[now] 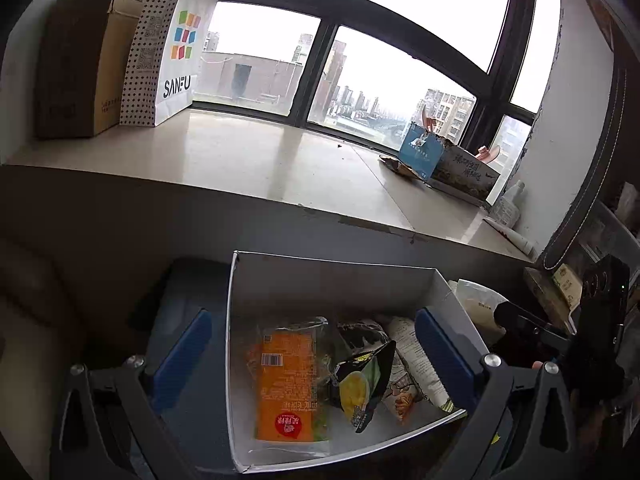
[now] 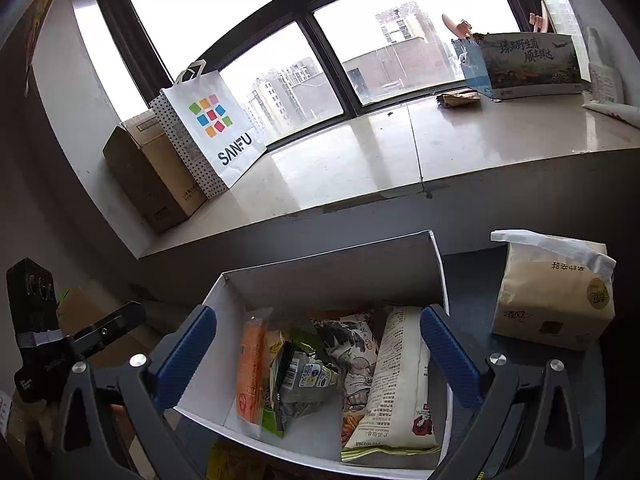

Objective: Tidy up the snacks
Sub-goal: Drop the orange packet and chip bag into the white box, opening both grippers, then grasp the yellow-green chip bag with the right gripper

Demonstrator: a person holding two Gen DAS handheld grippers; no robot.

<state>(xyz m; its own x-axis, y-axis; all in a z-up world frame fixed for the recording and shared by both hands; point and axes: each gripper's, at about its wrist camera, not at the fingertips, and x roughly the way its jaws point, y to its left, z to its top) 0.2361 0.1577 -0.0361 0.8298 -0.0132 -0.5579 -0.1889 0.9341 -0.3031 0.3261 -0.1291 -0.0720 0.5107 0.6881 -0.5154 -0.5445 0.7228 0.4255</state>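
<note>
Both hand-held grippers, left [image 1: 312,356] and right [image 2: 318,356], hover spread wide and empty-handed above the snack-filled white box [image 1: 332,280]

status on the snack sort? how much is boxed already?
Looks mostly done: the white box holds an orange packet, a black pouch, a cartoon-print bag and a cream bag. In hand: nothing; left gripper and right gripper are open above it. Left: none visible loose, though the tissue pack sits outside.
</note>
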